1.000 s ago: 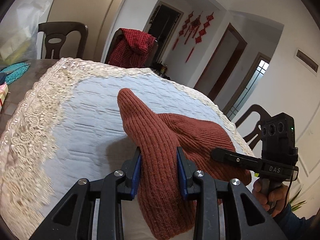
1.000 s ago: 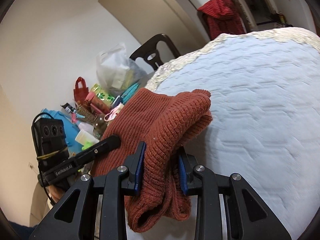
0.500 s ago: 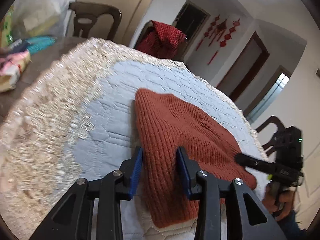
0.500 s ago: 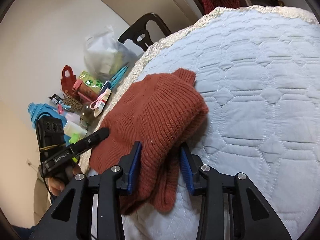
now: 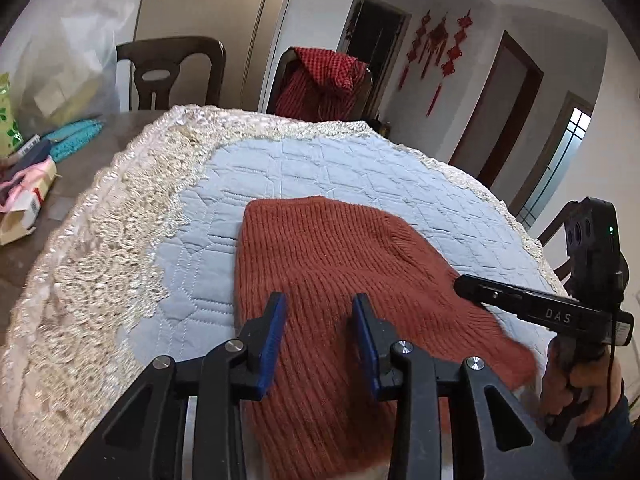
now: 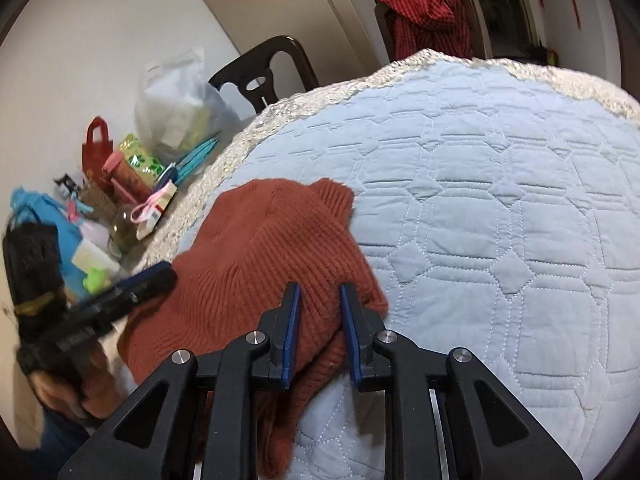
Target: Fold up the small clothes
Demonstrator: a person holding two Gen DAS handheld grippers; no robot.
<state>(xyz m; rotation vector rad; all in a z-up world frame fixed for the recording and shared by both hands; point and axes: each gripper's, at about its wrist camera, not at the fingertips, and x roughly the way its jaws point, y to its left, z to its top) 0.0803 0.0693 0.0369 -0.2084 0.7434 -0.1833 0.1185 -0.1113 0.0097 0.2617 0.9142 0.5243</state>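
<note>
A rust-red ribbed knit garment (image 5: 332,264) lies spread flat on the pale blue quilted cloth (image 5: 320,168). My left gripper (image 5: 319,304) hovers over its near part with jaws apart, holding nothing. In the right wrist view the garment (image 6: 256,248) lies near the cloth's left edge. My right gripper (image 6: 319,294) has its blue pads around a fold of the garment's near edge. The right gripper also shows in the left wrist view (image 5: 520,300), at the garment's right edge; the left gripper shows blurred in the right wrist view (image 6: 120,296).
The cloth has a wide cream lace border (image 5: 112,240). Boxes, a plastic bag and small items (image 6: 132,184) crowd the table's left side. Dark chairs (image 5: 172,68) stand behind the table, one draped with a red checked cloth (image 5: 320,80).
Both grippers lowered the lifted garment onto the cloth, where it now lies flat. My left gripper has opened and let go of it. The right gripper still grips its edge.
</note>
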